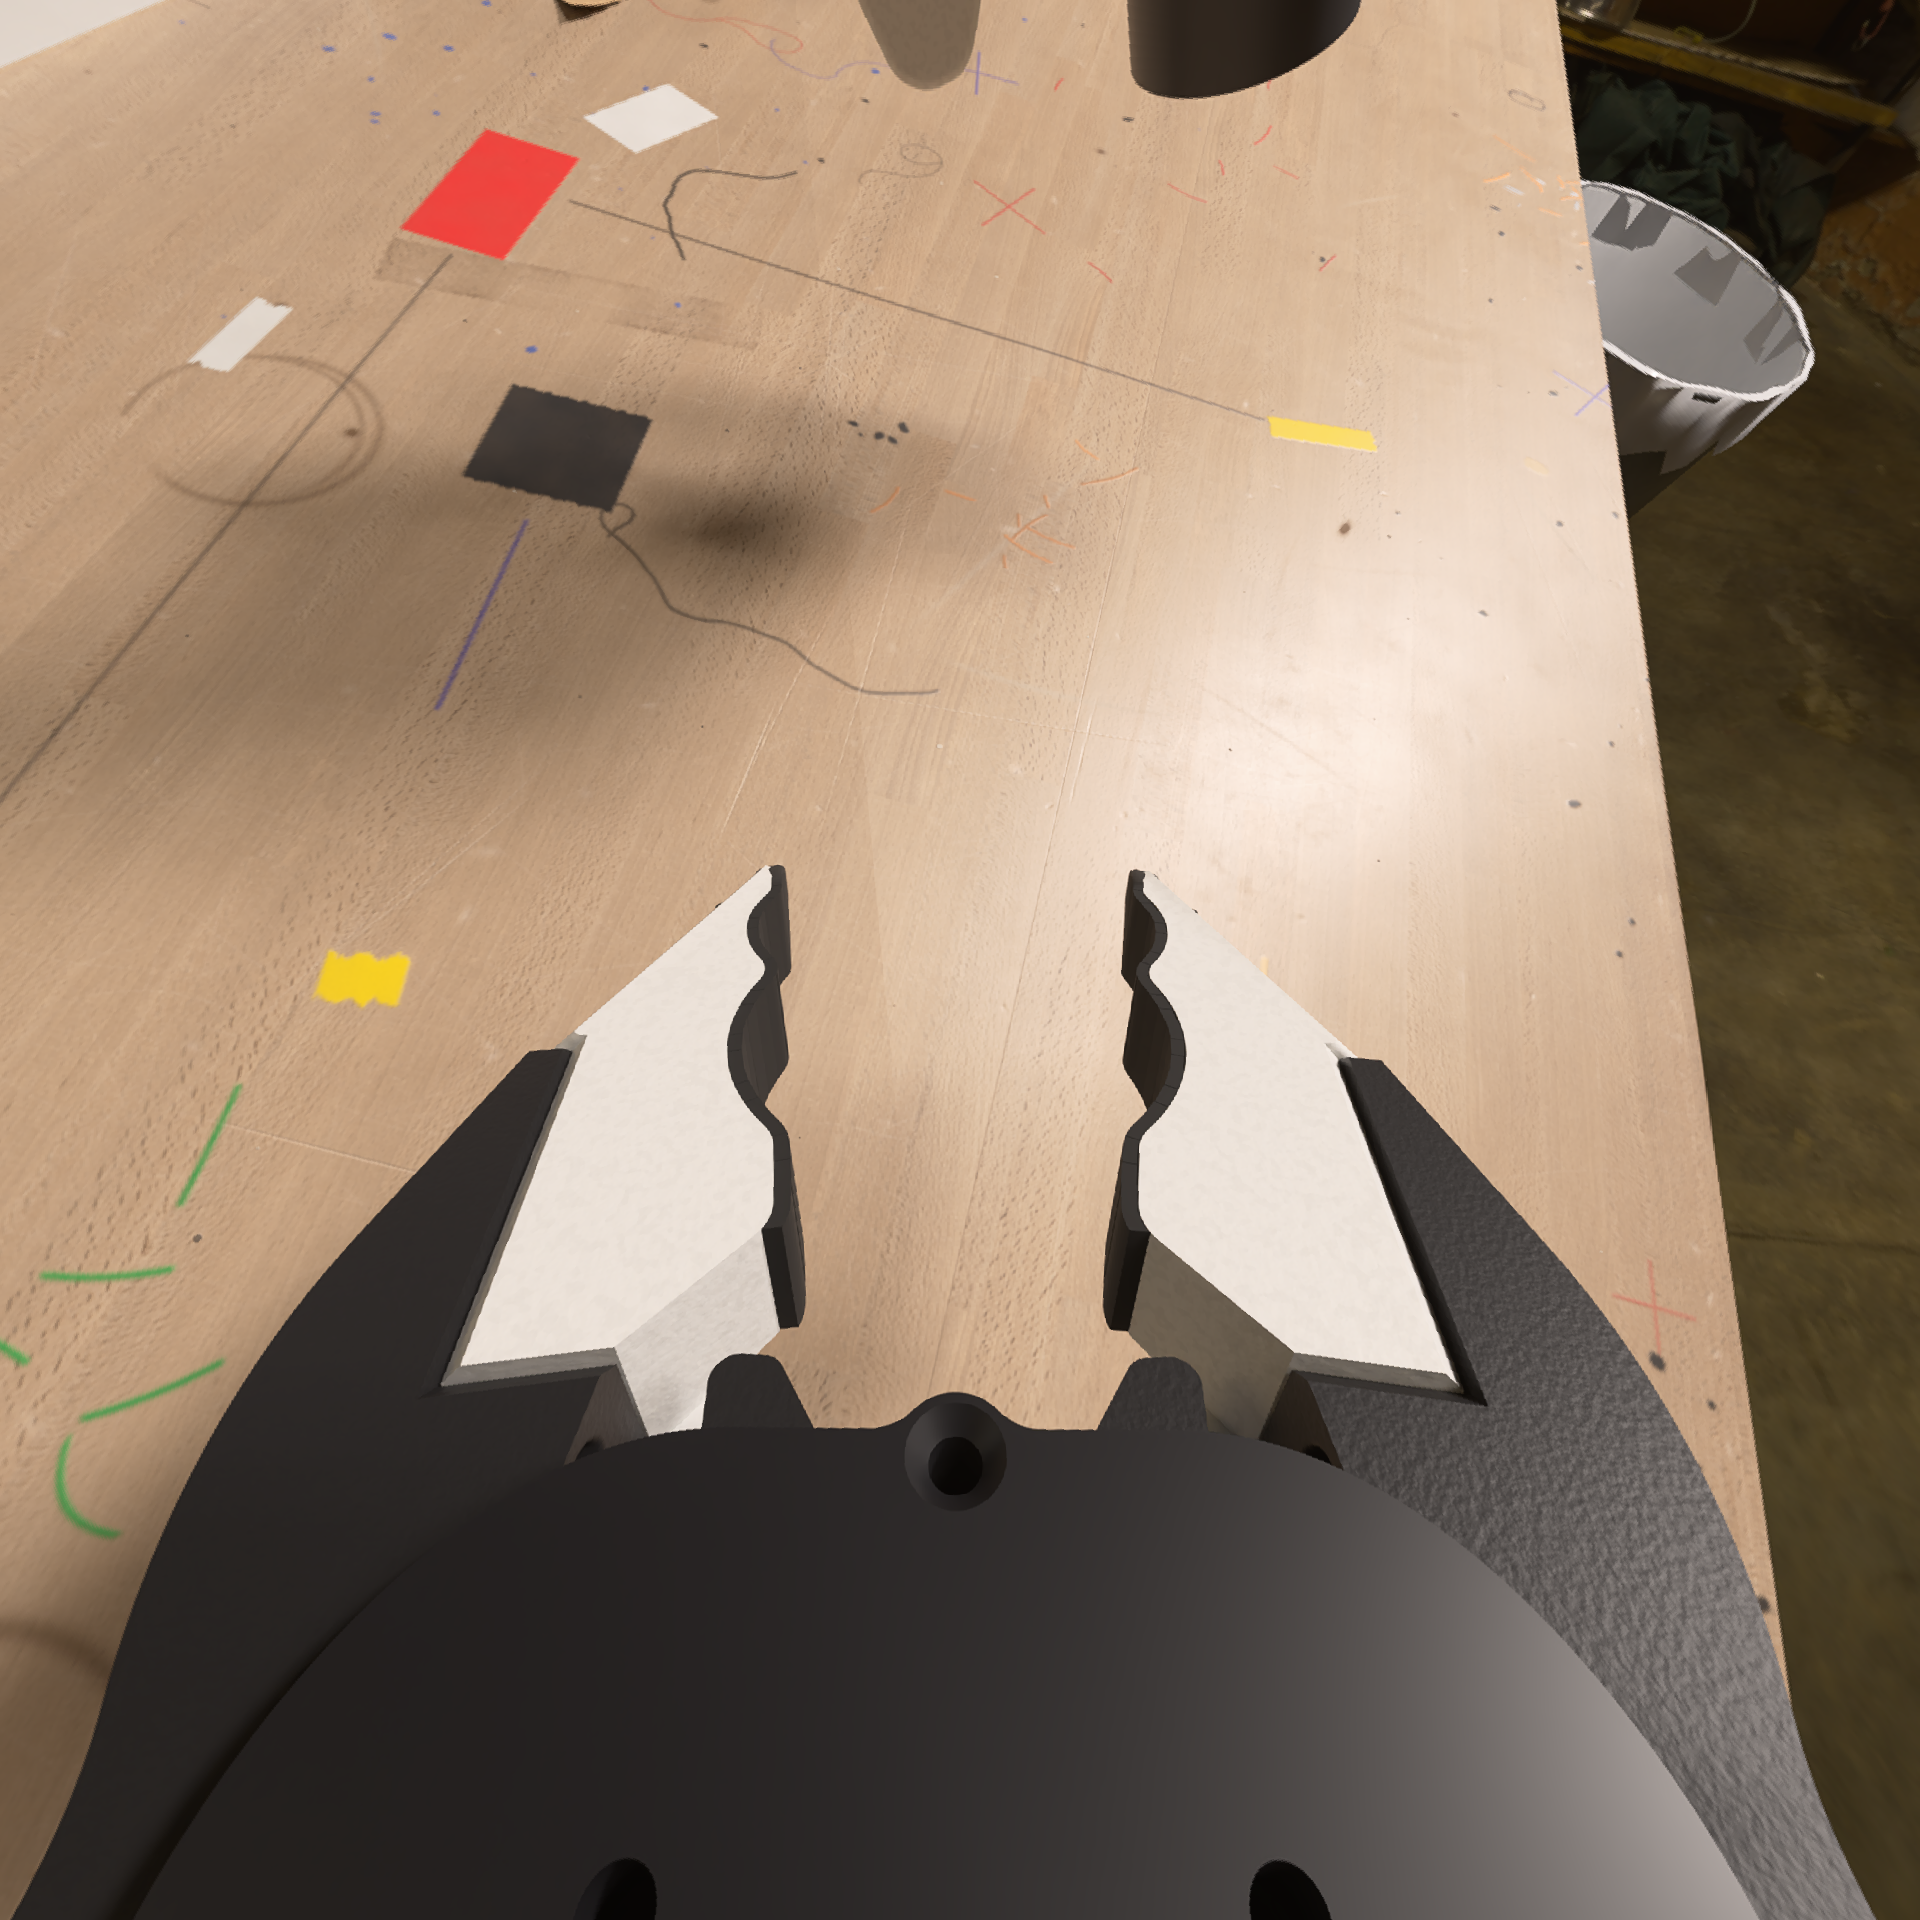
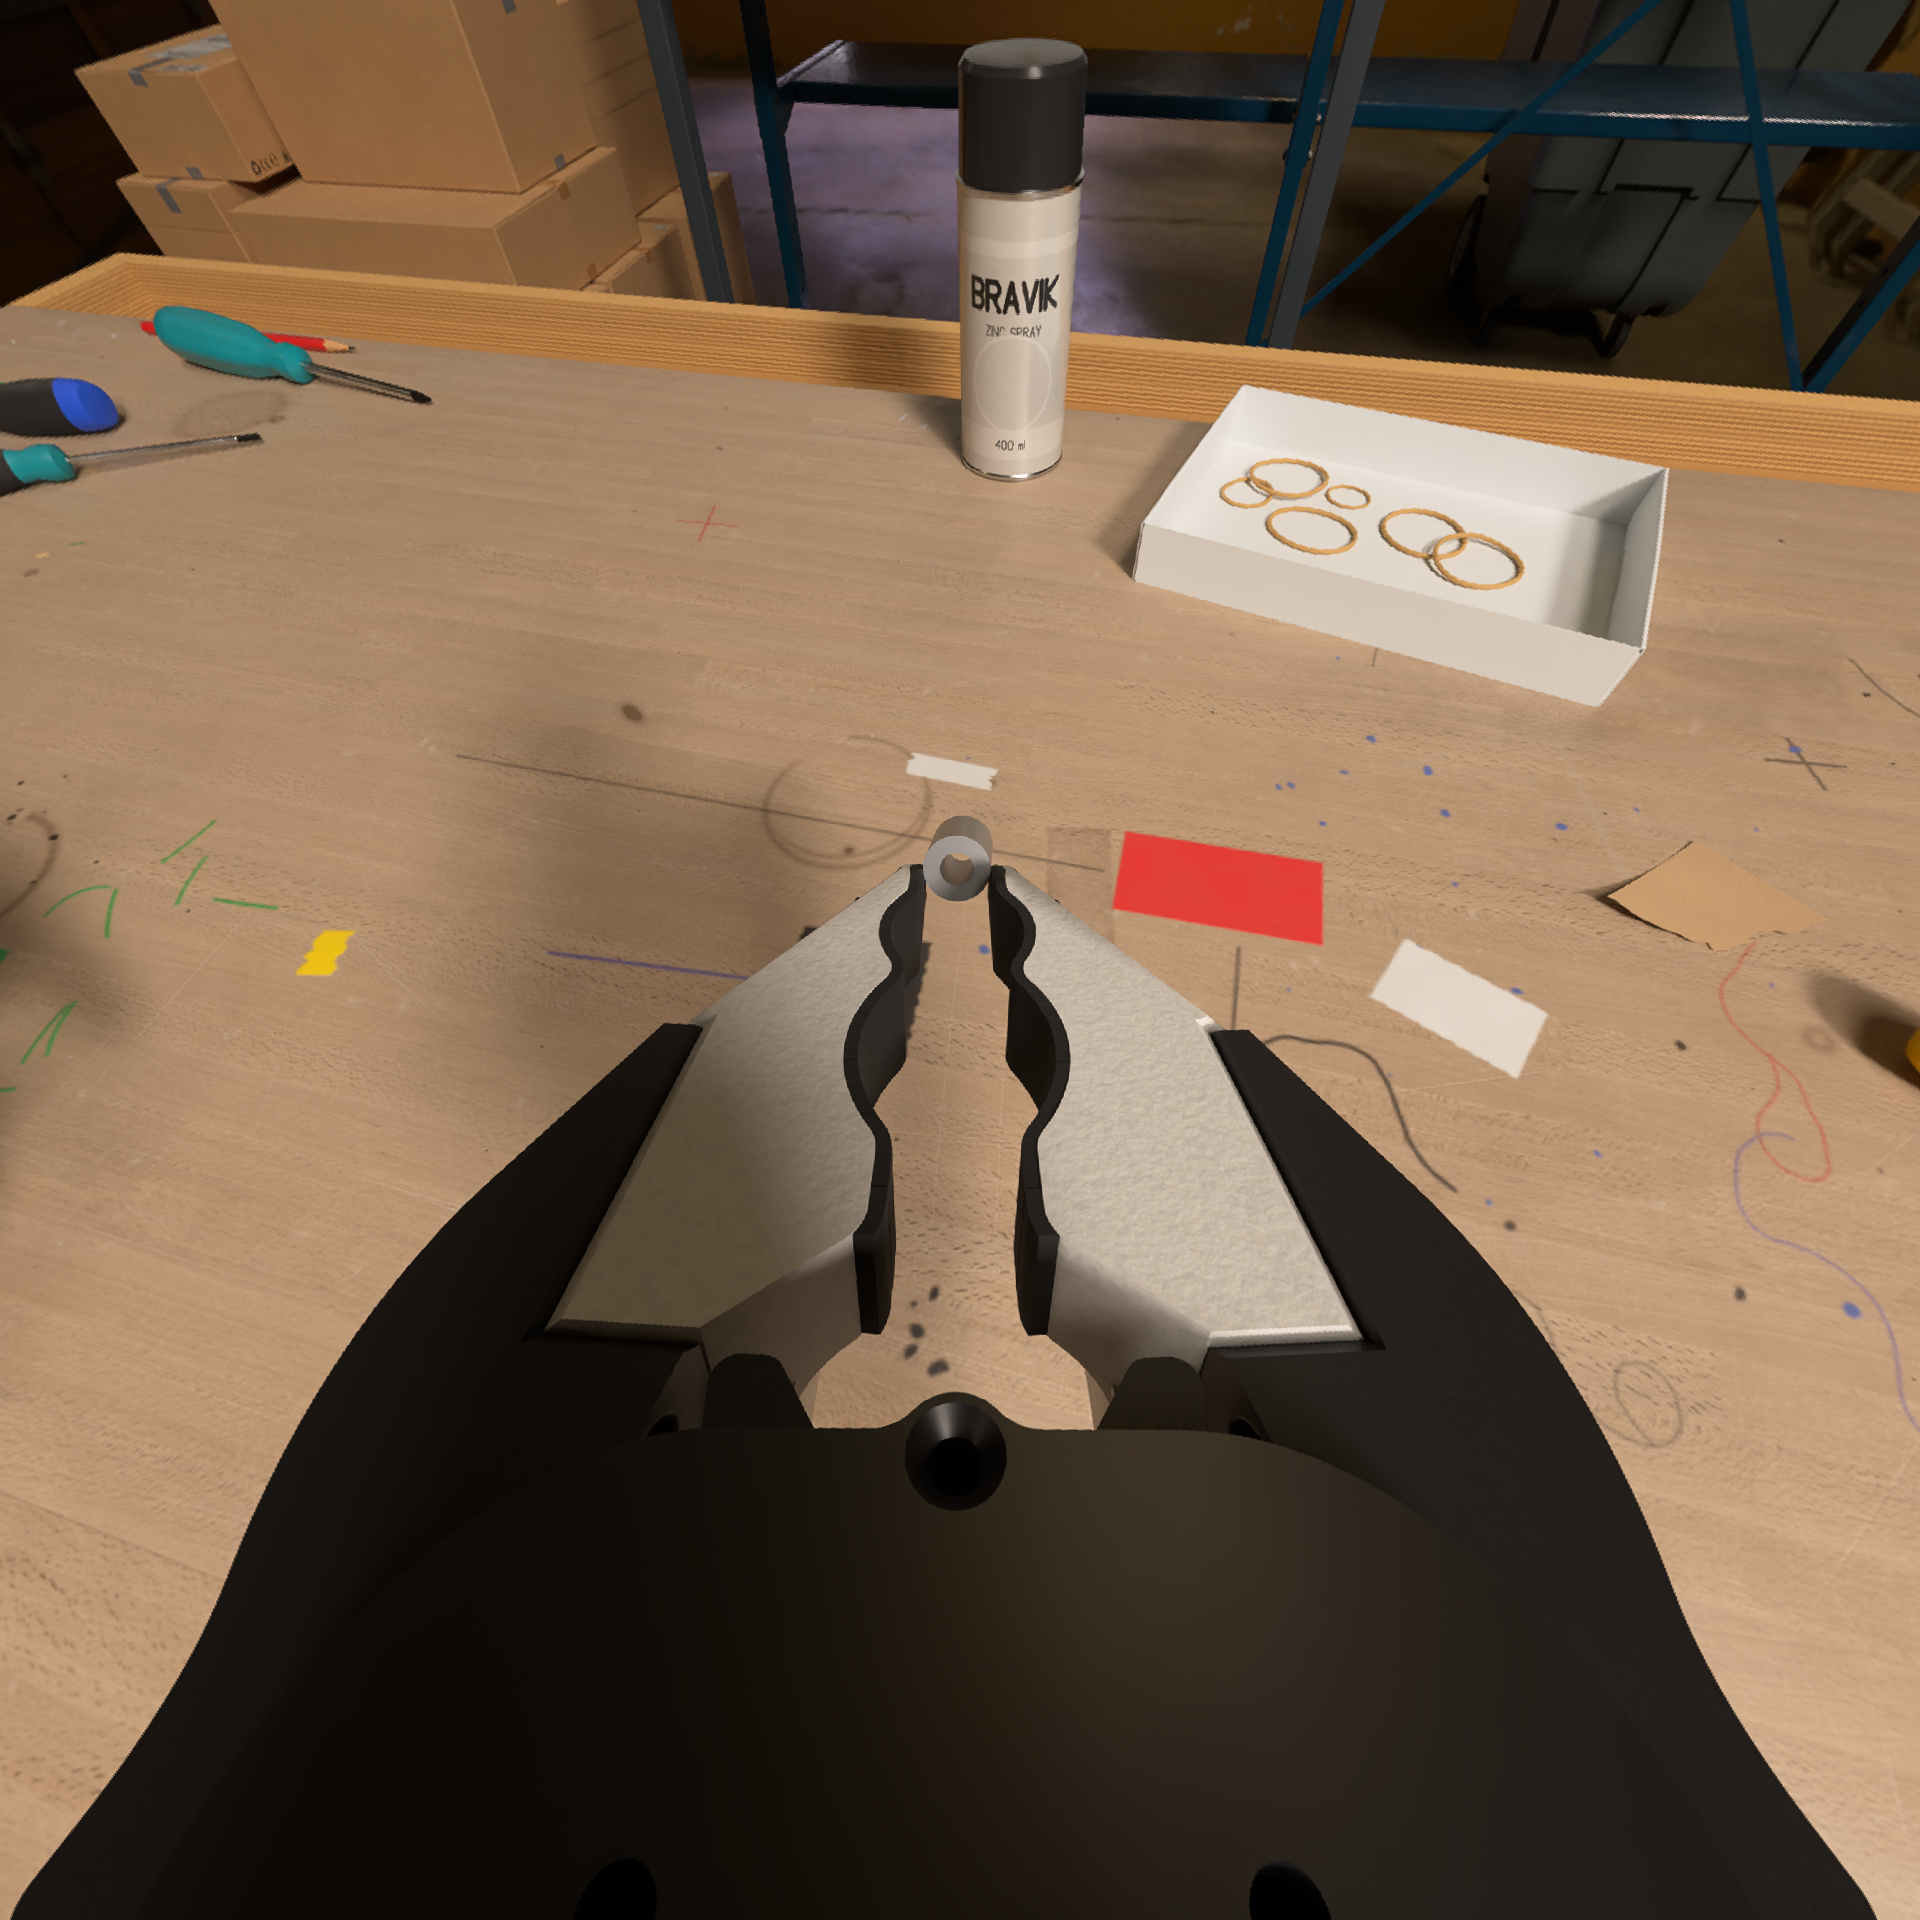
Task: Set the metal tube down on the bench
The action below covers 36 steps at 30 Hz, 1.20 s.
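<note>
Your right gripper (image 2: 957,883) has the metal tube (image 2: 958,864) pinched at the very tips of its fingers (image 2: 1091,1039), which are closed to a narrow gap around it. You see the tube end-on: its open bore faces the camera, so its long axis runs straight ahead along the fingers, away from you, not across them. It sits at the far end of the gripper, with nothing of it reaching back into the scalloped part of the pads.

Below and ahead lies the surface (image 2: 623,644). The tube appears to hang clear above it, over the spot between a strip of white tape (image 2: 951,770) and a red patch (image 2: 1218,885) — how high it is, the wrist view does not let you judge. That is the relation your move turns on: the tube must go down, and because its axis points forward, a level descent would lay it along its length, while a nose-down tilt would land one end first and likely let it roll or tip.

The spray can (image 2: 1018,260) and the white tray (image 2: 1392,623) of rings stand well apart, farther back.

Your left gripper (image 1: 956,883) is wide open and holds nothing, over a bare stretch of surface — it has no part in this, so the set-down falls to the right alone
</note>
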Each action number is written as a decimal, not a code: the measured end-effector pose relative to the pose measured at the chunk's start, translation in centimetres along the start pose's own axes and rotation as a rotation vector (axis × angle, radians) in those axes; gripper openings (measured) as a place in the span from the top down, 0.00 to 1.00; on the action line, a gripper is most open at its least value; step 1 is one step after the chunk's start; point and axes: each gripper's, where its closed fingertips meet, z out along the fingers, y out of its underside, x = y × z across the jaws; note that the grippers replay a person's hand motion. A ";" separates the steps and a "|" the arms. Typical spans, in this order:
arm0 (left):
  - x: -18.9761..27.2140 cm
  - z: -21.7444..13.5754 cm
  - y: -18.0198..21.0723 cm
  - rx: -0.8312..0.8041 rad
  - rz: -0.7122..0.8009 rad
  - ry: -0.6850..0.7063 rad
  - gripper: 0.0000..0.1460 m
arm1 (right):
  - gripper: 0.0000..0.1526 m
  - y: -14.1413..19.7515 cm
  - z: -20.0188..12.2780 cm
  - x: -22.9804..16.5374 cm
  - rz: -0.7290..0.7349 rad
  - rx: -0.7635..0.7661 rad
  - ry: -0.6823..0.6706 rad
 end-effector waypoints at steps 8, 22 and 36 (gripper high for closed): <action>-0.3 -0.2 -0.2 0.007 -0.003 -0.014 0.56 | 0.92 -3.7 -2.4 -0.2 -0.008 0.089 -0.014; -3.8 -2.4 -1.0 0.067 -0.078 -0.091 0.57 | 0.92 -3.8 -8.2 -3.1 -0.054 0.099 -0.202; -5.3 -2.8 -17.1 0.291 0.045 0.166 1.00 | 0.92 -3.5 -5.4 -8.2 -0.078 -0.019 -0.550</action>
